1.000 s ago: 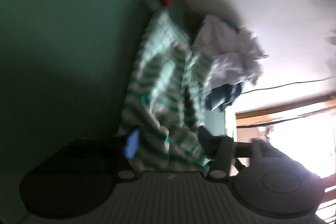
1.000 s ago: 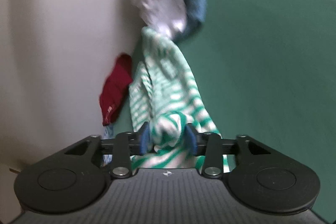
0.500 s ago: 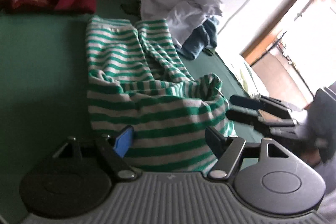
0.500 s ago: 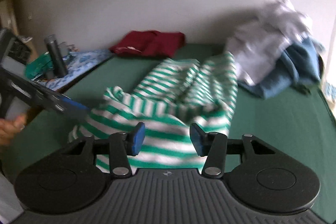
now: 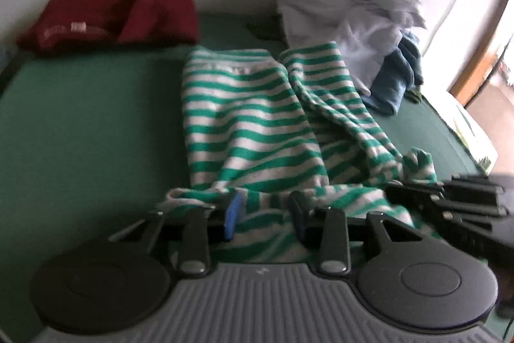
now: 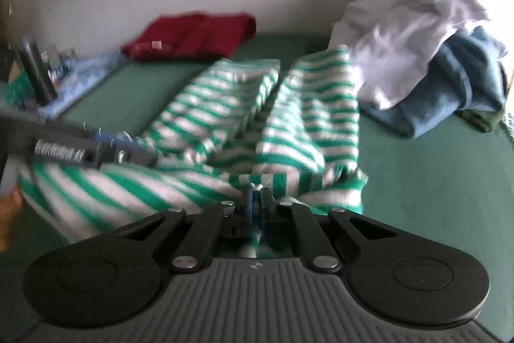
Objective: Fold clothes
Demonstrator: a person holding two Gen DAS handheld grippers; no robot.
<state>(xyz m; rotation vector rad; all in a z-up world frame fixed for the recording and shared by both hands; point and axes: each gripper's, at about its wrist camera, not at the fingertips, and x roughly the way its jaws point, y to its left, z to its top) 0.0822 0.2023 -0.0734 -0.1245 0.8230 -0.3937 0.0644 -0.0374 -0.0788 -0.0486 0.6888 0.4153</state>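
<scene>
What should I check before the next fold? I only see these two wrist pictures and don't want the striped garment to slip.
1. Right tongs shut on the near edge of the striped garment: ok.
2. Left tongs gripping the garment: not ok; the jaws stand apart with cloth between them.
3. Garment lying flat on the green surface: not ok; it is wrinkled down its middle and bunched at the near edge.
4. Garment's far end apart from the white and blue pile: not ok; it touches it.
5. Red garment out of the way: ok; it lies by the wall.
</scene>
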